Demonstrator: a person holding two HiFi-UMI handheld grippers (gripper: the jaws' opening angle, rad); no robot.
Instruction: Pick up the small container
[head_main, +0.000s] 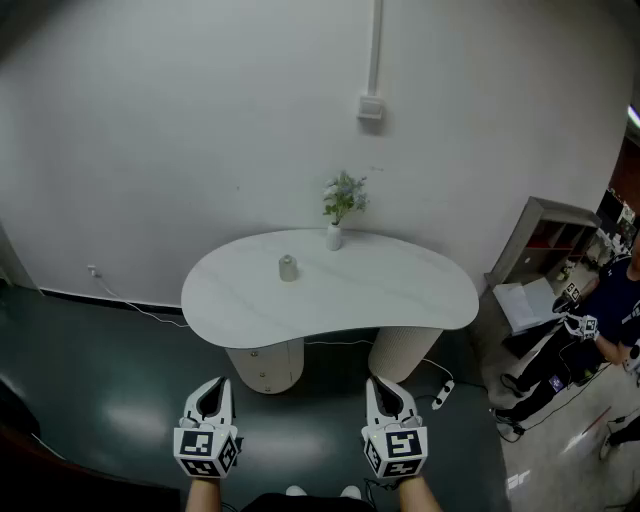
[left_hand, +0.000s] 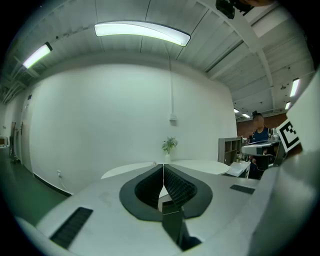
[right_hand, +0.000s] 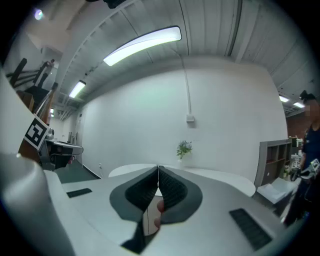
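Note:
The small container (head_main: 288, 268), a pale grey cylinder, stands upright on the white kidney-shaped table (head_main: 400, 290), left of its middle. Both grippers hang well short of the table, over the dark floor near the bottom of the head view. My left gripper (head_main: 212, 386) is shut with nothing between its jaws, and my right gripper (head_main: 384, 386) is likewise shut and empty. In the left gripper view the closed gripper (left_hand: 163, 166) points toward the table, and its jaws hide the container. In the right gripper view the gripper (right_hand: 158, 168) shows the same, with the tabletop (right_hand: 220, 175) beyond.
A white vase with a green sprig (head_main: 338, 215) stands at the table's far edge by the wall. A grey shelf unit (head_main: 553, 238) and a person (head_main: 600, 330) are at the right. A power strip (head_main: 443, 393) and cables lie on the floor by the table's two pedestals.

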